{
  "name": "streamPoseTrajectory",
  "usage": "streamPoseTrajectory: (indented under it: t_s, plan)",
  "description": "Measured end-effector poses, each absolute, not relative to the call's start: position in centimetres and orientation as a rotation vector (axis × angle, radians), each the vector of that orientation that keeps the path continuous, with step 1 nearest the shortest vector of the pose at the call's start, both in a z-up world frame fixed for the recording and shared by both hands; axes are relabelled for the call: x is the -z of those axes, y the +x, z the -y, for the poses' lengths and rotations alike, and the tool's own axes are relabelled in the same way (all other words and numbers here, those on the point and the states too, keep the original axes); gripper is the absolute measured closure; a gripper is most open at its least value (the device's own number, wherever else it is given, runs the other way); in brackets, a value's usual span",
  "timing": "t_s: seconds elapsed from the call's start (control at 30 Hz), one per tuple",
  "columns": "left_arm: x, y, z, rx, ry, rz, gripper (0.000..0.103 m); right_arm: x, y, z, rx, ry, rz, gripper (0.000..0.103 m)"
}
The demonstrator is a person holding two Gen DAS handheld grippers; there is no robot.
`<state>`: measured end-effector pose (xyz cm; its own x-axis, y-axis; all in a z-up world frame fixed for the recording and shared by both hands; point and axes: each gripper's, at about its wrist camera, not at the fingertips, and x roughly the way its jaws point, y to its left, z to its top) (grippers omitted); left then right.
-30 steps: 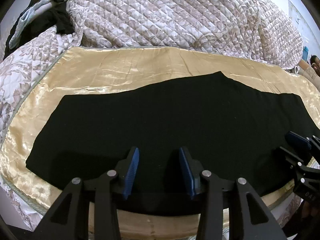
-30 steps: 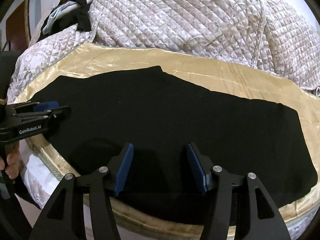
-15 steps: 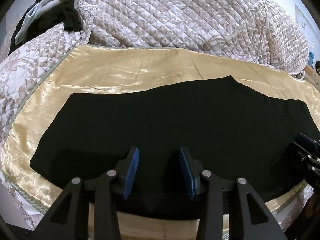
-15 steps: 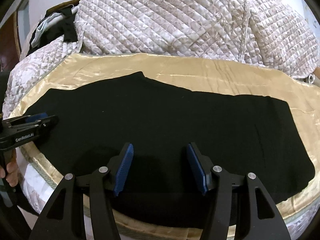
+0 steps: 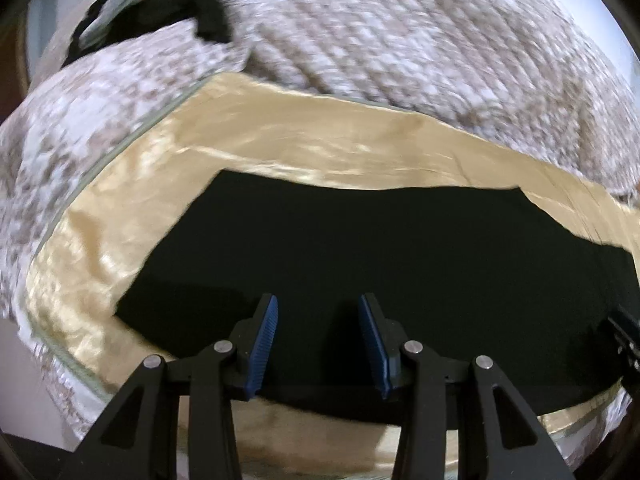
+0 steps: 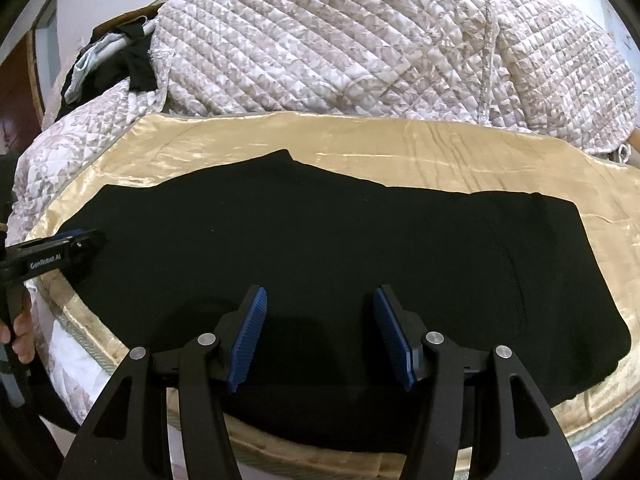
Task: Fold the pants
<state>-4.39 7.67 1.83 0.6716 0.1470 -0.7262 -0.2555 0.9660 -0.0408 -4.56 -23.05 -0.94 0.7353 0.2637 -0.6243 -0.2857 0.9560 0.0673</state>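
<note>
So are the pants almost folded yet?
Partly, maybe. The black pants lie flat on the gold sheet, seemingly leg over leg. Neither the left gripper nor the right gripper holds anything; both jaws are open above the near edge. Folding them shorter remains.

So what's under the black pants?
The black pants lie flat on a shiny gold cloth, which shows all around them. What the cloth looks like beneath the pants is covered.

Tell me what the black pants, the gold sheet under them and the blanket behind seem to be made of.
Black pants: matte, light-absorbing, probably knit or cotton.
Gold sheet: likely satin; glossy highlights, fine creases.
Blanket: quilted printed fabric, padded; stitched diamond grid.
</note>
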Motion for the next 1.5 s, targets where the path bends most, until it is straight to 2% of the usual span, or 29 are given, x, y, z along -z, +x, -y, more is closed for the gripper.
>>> streamPoseTrajectory:
  t_s: [0.43, 0.93, 0.97, 1.03, 1.1, 1.2, 1.5]
  plan:
    - [-0.7, -9.7, -13.5, -0.276, -0.400, -0.754, 0.056, 1.1, -4.6, 22.5, -0.318, -0.035, -0.690, 0.047]
    - [-0.3, -8.1, -15.6, -0.264, -0.561, -0.678, 0.056, 0.9, -4.5, 22.2, -0.340, -0.019, -0.688, 0.047]
    - [-0.3, -8.0, -15.6, -0.267, -0.559, -0.674, 0.058, 0.9, -4.5, 22.1, -0.343, -0.018, -0.688, 0.047]
    - [-0.4, -8.1, -15.6, -0.275, -0.550, -0.667, 0.069, 0.8, -4.6, 22.0, -0.349, -0.019, -0.685, 0.047]
    - [-0.4, -7.8, -15.5, -0.275, -0.539, -0.676, 0.087, 0.6, -4.7, 22.0, -0.352, -0.020, -0.679, 0.047]
    - [-0.8, -7.1, -14.9, -0.273, -0.498, -0.684, 0.095, 0.5, -4.6, 22.3, -0.349, -0.008, -0.680, 0.047]
    - [-5.9, -4.2, -8.9, -0.066, -0.353, -0.644, 0.095, 0.3, -4.3, 24.3, -0.292, 0.076, -0.702, 0.047]
